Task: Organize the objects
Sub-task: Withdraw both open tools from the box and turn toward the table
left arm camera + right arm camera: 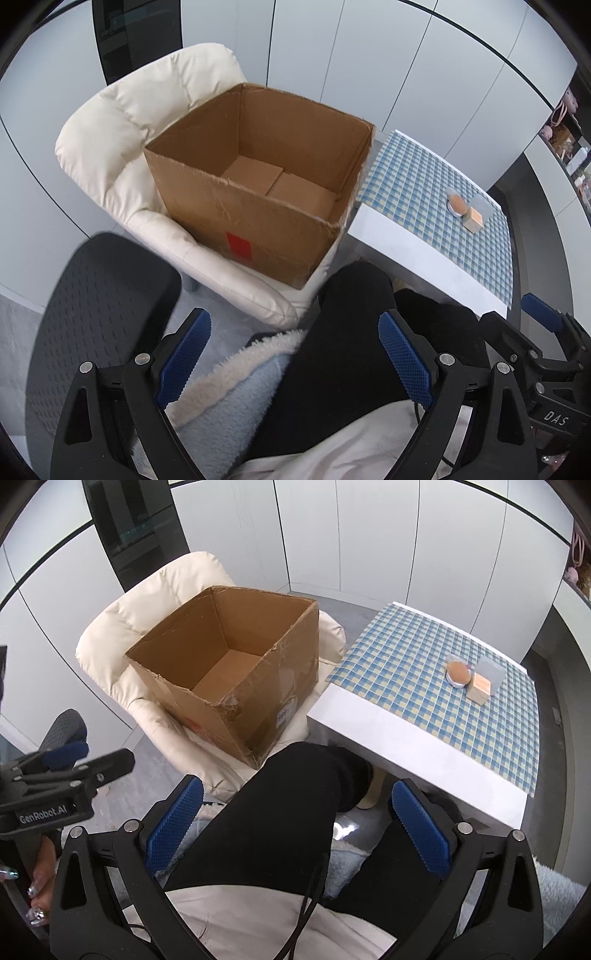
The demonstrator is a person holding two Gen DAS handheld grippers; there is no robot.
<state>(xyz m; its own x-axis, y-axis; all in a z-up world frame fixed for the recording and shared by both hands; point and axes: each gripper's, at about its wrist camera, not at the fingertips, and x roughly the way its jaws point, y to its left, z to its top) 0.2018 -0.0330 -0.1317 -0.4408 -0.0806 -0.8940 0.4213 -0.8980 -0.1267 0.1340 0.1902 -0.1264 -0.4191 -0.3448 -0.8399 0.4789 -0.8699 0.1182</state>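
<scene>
Both tongs hang over my lap, left gripper [295,354] and right gripper [299,825] each with jaws wide apart and nothing between the pads (only my dark trouser legs behind them). Mid-frame, an open box [258,206] sits on a cream chair [110,147]. At right, the checked table [424,686] carries a round tin [458,674], a small block [480,689] and a clear case [491,670], close together.
</scene>
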